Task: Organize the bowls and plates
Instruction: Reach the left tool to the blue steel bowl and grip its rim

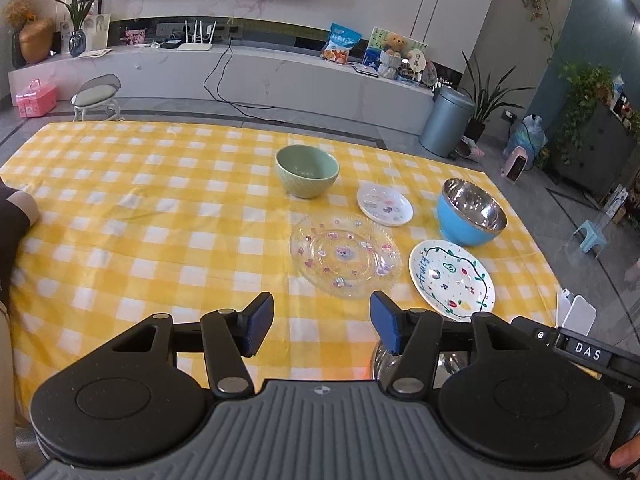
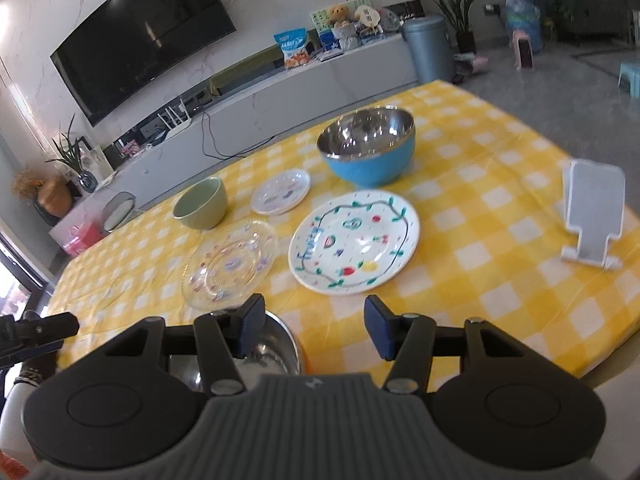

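Note:
On the yellow checked tablecloth (image 1: pixel 160 216) stand a green bowl (image 1: pixel 307 170) (image 2: pixel 201 203), a small white plate (image 1: pixel 384 204) (image 2: pixel 281 191), a clear glass plate (image 1: pixel 345 255) (image 2: pixel 230 263), a white "Fruity" plate (image 1: pixel 451 274) (image 2: pixel 353 241) and a blue bowl with a steel inside (image 1: pixel 472 212) (image 2: pixel 368 149). A steel bowl (image 2: pixel 264 354) (image 1: pixel 384 360) sits at the near edge, partly hidden under the grippers. My left gripper (image 1: pixel 322 324) is open and empty, short of the glass plate. My right gripper (image 2: pixel 314 326) is open and empty, short of the Fruity plate.
A white phone stand (image 2: pixel 592 216) (image 1: pixel 576 314) stands on the table's right side. The table's right edge drops to a grey floor (image 2: pixel 568 92). A TV cabinet (image 1: pixel 256 76), a chair (image 1: pixel 98 94) and a bin (image 1: pixel 446 122) stand beyond the far edge.

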Tool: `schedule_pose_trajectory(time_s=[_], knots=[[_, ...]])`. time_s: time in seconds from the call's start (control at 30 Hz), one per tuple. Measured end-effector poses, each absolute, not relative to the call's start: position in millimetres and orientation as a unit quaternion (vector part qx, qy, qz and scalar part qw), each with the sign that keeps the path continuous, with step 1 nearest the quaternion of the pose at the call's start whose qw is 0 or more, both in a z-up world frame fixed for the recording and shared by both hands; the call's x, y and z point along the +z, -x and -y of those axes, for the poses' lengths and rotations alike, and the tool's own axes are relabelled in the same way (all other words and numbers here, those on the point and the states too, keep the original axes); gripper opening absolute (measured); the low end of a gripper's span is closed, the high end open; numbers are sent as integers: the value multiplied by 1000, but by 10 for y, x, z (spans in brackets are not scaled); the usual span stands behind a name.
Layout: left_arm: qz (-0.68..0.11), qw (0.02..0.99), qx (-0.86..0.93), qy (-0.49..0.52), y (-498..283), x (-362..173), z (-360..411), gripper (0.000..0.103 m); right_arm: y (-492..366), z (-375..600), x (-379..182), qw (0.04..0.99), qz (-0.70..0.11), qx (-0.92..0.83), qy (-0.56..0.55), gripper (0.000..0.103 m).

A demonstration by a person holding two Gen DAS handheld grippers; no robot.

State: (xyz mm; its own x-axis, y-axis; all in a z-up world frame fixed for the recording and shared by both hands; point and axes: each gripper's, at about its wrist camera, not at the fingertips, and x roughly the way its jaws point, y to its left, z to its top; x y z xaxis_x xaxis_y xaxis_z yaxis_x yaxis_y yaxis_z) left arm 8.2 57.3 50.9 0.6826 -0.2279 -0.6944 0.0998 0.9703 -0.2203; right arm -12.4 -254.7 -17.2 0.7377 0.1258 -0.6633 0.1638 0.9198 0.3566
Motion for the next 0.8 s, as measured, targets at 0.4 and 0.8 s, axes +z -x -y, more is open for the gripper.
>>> schedule_pose_trajectory(time_s=[0.4,0.8], knots=[[-389,908,-108,115,-493,405,-643,65,-515,2571,-25,913,-382,-4,-144,56],[-430,884,-166,71,-1421,397,161,64,-1536,3022,-223,889,-426,-116,-121,55]])
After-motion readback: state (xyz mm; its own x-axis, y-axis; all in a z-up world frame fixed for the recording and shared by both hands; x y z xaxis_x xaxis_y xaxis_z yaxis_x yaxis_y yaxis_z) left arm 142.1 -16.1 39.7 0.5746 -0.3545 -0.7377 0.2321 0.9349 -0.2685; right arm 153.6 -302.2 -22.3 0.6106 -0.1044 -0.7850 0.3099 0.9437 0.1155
